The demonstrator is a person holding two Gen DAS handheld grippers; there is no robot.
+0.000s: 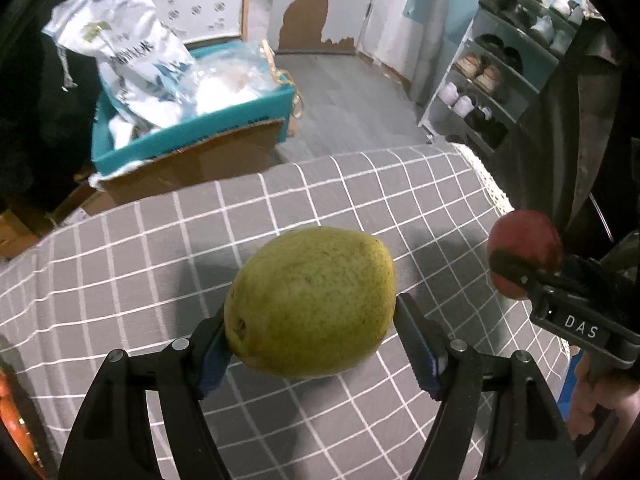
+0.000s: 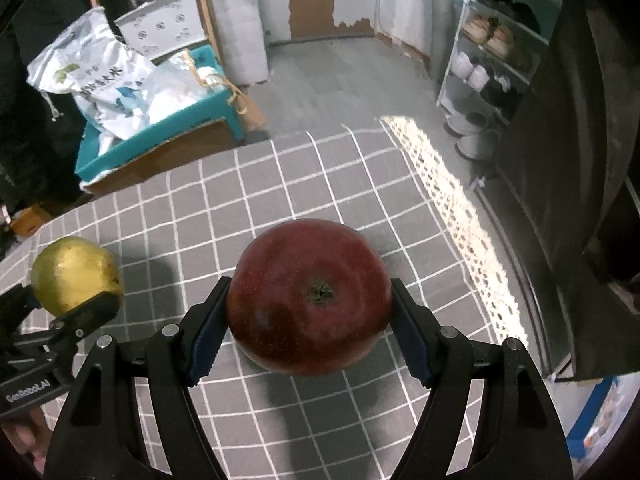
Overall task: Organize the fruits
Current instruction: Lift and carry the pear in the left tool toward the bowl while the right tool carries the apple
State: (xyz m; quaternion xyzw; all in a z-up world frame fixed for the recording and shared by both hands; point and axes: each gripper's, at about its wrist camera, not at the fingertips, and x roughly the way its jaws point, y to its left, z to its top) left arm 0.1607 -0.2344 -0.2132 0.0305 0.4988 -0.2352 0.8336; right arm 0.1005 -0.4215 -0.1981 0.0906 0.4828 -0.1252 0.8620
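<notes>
A speckled green pear (image 1: 310, 300) hangs above the grey checked tablecloth (image 1: 120, 264), with my left gripper (image 1: 316, 336) shut on its two sides. A dark red apple (image 2: 308, 296), its calyx end towards the camera, is clamped by my right gripper (image 2: 310, 320) above the same cloth (image 2: 320, 184). In the left wrist view the apple (image 1: 524, 252) and the right gripper (image 1: 520, 276) appear at the right edge, held by a hand (image 1: 592, 404). The right wrist view has the pear (image 2: 76, 274) in the left gripper (image 2: 70, 308) at its left edge.
Beyond the table's far edge a teal box (image 1: 192, 136) holds a rice sack (image 1: 120, 48) and plastic bags on cardboard. A shoe rack (image 1: 500, 60) stands at the back right. A lace trim (image 2: 452, 200) marks the table's right edge. Something orange (image 1: 8, 412) shows at the far left.
</notes>
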